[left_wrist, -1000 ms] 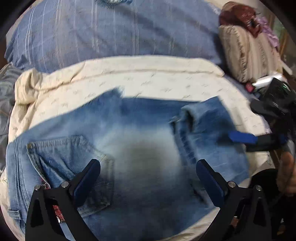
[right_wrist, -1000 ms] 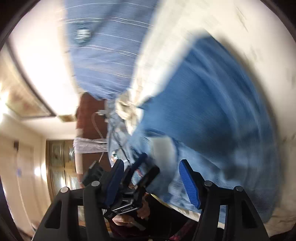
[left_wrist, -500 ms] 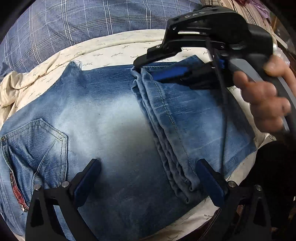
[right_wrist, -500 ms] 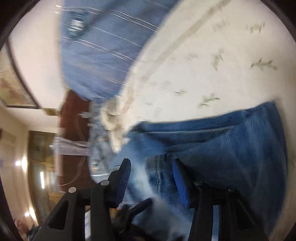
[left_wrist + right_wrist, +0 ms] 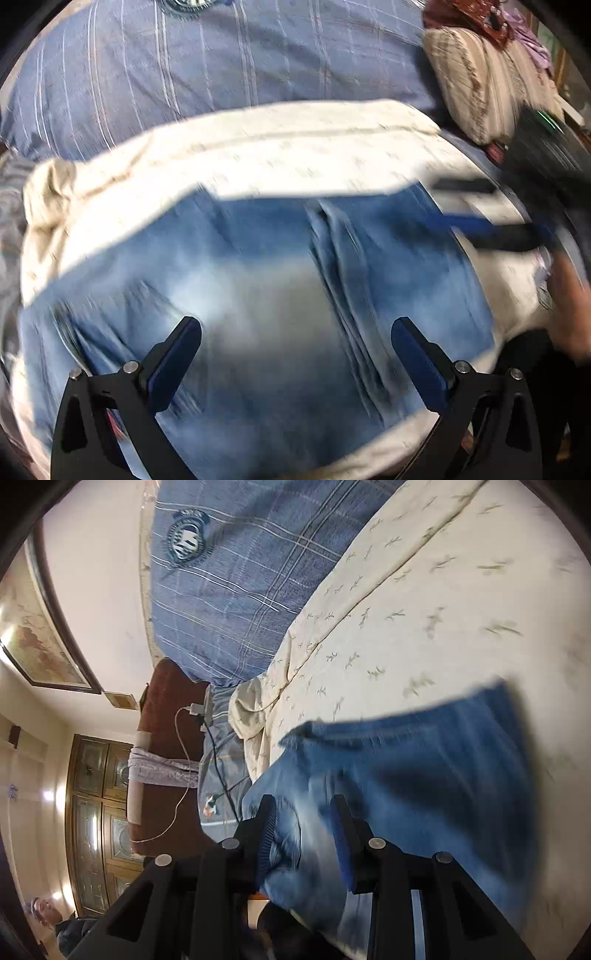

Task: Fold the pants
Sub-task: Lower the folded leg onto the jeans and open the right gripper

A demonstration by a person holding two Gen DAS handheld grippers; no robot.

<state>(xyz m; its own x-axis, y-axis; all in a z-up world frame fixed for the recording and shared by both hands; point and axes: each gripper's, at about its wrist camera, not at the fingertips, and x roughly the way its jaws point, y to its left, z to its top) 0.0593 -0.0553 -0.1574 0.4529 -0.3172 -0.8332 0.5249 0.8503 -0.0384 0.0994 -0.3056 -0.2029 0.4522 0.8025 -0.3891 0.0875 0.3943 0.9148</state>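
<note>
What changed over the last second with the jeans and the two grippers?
The right gripper swung in over the folded leg end of the jeans, then pulled back to their right edge; its jaws narrowed, and denim lies between them in its own view. The left gripper stayed wide open above the jeans. The cream sheet is unchanged.

Faded denim pants [image 5: 258, 288] on matt printed cotton sheet [image 5: 295, 162]; glossy wooden cabinet [image 5: 96, 812].

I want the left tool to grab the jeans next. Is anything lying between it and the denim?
Nothing visible does. The left tool hangs open directly over the jeans, with only bare denim between its fingers. The right tool is off at the jeans' far right edge.
</note>
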